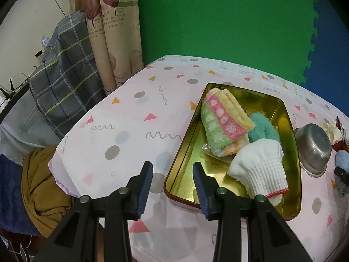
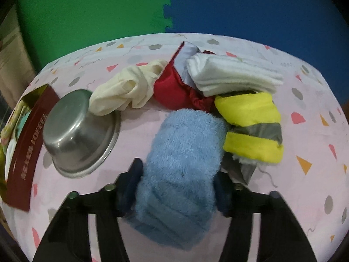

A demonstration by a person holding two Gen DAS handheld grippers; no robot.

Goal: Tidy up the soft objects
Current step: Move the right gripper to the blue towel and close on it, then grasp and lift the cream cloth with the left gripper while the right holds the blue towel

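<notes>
Now the right gripper (image 2: pixel 177 187) pinches a blue towel (image 2: pixel 181 170) over the worktop (image 1: pixel 130 118).

Largest first: the worktop carries a gold tin (image 1: pixel 181 159) already holding a striped cloth (image 1: pixel 222 120), a teal puff (image 1: pixel 264 128) and a white glove (image 1: pixel 259 168); a steel bowl (image 2: pixel 80 133) lies tipped just beside the tin. A pile of cream, red, white and yellow cloths (image 2: pixel 250 128) waits behind the towel. The right fingers press into the towel's sides near its rear end, so its free front may sag and drag the bowl or snag the yellow cloth on the way to the tin. The left gripper (image 1: pixel 172 187) hangs spread and empty at the tin's near corner, where it could block the drop.
</notes>
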